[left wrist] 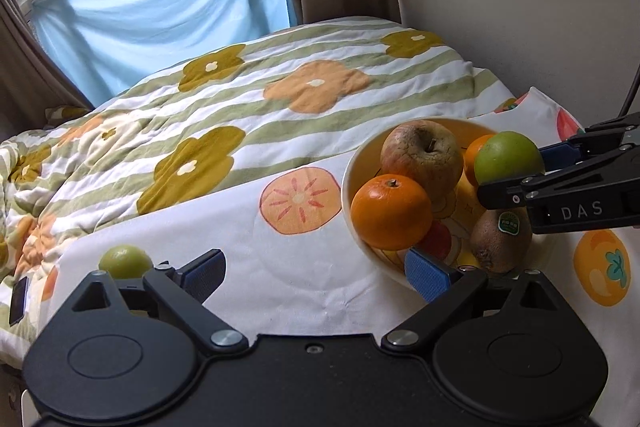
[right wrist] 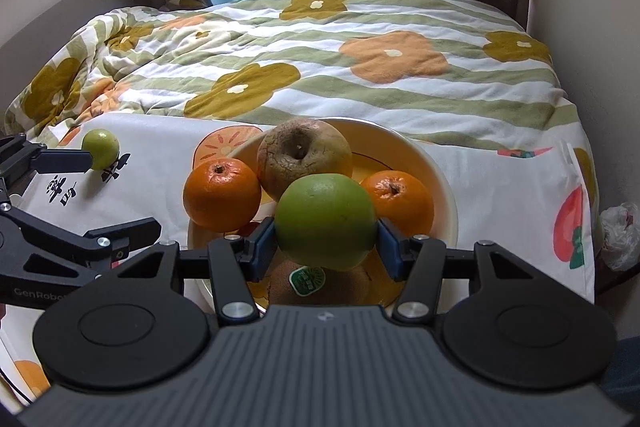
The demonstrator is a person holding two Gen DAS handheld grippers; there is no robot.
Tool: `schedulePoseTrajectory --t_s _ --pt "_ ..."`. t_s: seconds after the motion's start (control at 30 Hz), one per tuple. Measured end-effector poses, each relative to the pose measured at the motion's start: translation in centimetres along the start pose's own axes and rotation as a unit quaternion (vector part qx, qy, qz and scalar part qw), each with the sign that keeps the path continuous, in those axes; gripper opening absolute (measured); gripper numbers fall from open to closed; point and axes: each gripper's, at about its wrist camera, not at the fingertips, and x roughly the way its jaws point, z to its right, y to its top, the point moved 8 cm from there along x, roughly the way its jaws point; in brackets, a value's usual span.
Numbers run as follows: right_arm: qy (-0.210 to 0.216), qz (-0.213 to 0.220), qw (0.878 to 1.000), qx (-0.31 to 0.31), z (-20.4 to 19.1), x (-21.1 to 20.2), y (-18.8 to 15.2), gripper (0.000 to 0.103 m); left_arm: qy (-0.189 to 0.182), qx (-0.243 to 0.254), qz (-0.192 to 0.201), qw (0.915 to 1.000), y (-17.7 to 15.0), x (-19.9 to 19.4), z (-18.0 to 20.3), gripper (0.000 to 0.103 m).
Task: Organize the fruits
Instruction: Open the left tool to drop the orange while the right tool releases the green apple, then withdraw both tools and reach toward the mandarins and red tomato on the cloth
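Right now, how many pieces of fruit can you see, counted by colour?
Orange: 2, orange at the left of the bowl and orange at the right
Green: 2, big one in the right gripper, small one on the cloth
Brown: 2, wrinkled apple, kiwi
Total: 6

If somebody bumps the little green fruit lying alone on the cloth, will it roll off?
Probably a little. The little green fruit looks round and smooth, so a nudge should set it rolling. The cloth under it looks soft and quilted, which would likely slow it. It looks small, so probably light and easy to push.
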Motion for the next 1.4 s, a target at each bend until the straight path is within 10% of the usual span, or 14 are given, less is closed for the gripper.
schedulePoseTrajectory --t_s 0.2,0.33,1.4 --pt "-0.003 -0.004 1.000 -0.019 -0.6 1.0 0.1 0.069 0.010 -0.016 -0.006 0.9998 -0.8 -0.4 -0.8 0.098" --pt "-0.015 0.025 1.000 -0.012 -0.5 0.0 0.6 0.103 0.016 -0.040 -0.013 0.9990 -1.2 -0.9 -1.4 0.099" --pt "0.017 0.065 0.996 -0.056 -3.9 -9.2 -1.2 0.103 0.064 -0.070 0.029 0.9951 -3.7 -11.5 -3.2 0.098"
